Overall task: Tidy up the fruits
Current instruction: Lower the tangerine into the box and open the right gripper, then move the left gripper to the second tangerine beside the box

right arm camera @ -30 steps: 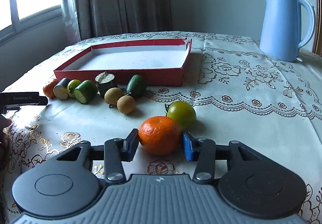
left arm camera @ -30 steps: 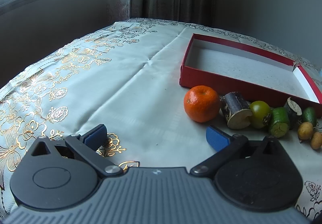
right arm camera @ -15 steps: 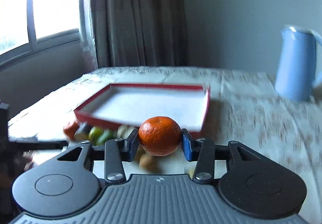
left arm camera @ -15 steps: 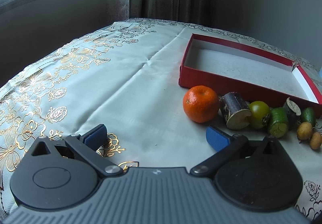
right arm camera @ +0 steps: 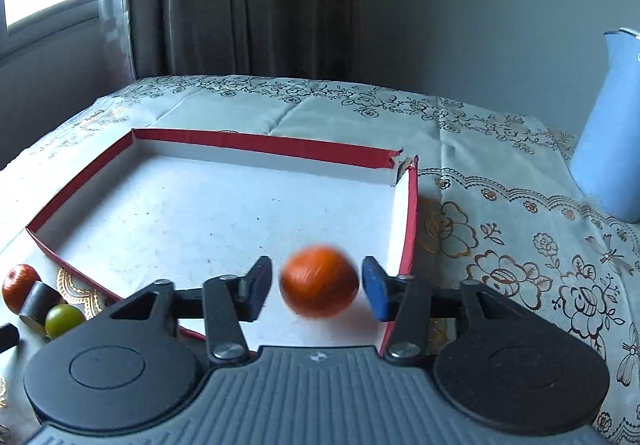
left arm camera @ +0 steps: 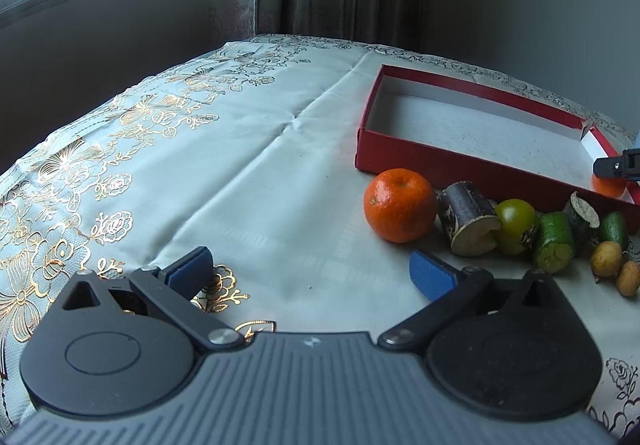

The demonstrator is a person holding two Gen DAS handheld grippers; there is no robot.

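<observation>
- R gripper (right arm camera: 317,287) hovering over red box (right arm camera: 407,229), jaws sitting open w/ gaps both sides of blurred orange (right arm camera: 319,280) between them, not touching.
- L gripper (left arm camera: 312,272) jaws spreading wide, gripping nothing, over tabletop (left arm camera: 256,185).
- 2nd orange (left arm camera: 399,210) lying ahead of L jaws' right pad, beside fruit row, touching box front.

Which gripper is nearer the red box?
Right. The right gripper is over the red box near corner, jaws open around a blurred orange. The left gripper hangs back over the tablecloth, short of it.
</observation>
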